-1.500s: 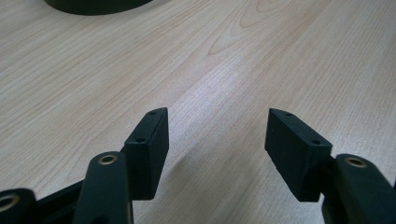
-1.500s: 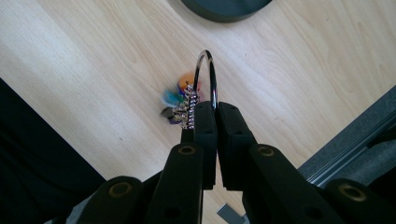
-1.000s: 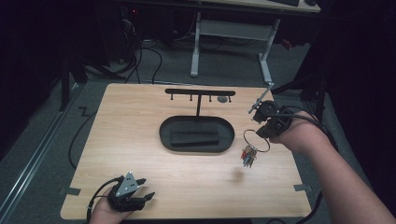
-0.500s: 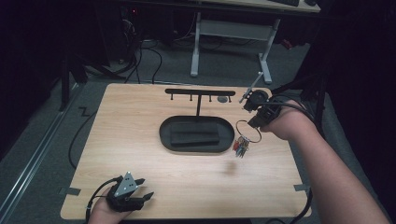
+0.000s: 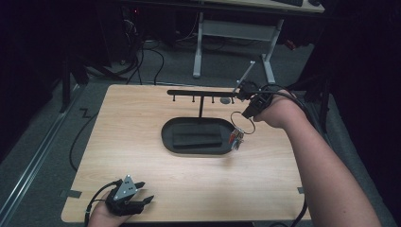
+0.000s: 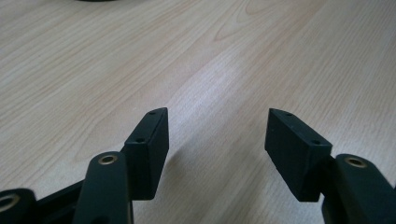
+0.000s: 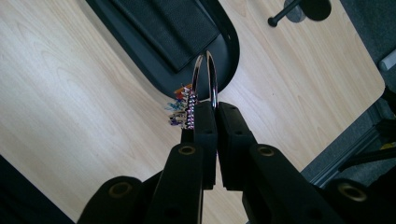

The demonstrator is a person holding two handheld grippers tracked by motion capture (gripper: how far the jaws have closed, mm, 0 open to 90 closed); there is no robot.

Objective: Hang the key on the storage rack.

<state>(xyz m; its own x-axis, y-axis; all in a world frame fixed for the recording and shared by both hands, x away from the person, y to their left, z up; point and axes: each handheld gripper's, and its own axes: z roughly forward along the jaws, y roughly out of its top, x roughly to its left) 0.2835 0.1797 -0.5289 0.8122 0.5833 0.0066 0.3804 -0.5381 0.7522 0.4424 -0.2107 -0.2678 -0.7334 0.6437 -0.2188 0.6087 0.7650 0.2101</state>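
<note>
The right gripper view shows the right tongs clamped on a key ring above the black tray, while the left tongs gape empty over the worktop.

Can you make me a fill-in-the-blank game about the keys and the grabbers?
1. The right gripper is shut on a metal ____ that carries small colourful keys.
2. The left gripper has its jaws ____.
3. The keys hang beside the black oval ____, at its right end.
4. The table is made of light ____.

Missing words: ring; open; tray; wood

A lab: bare test table, floor cables, dark surroundings.
</note>
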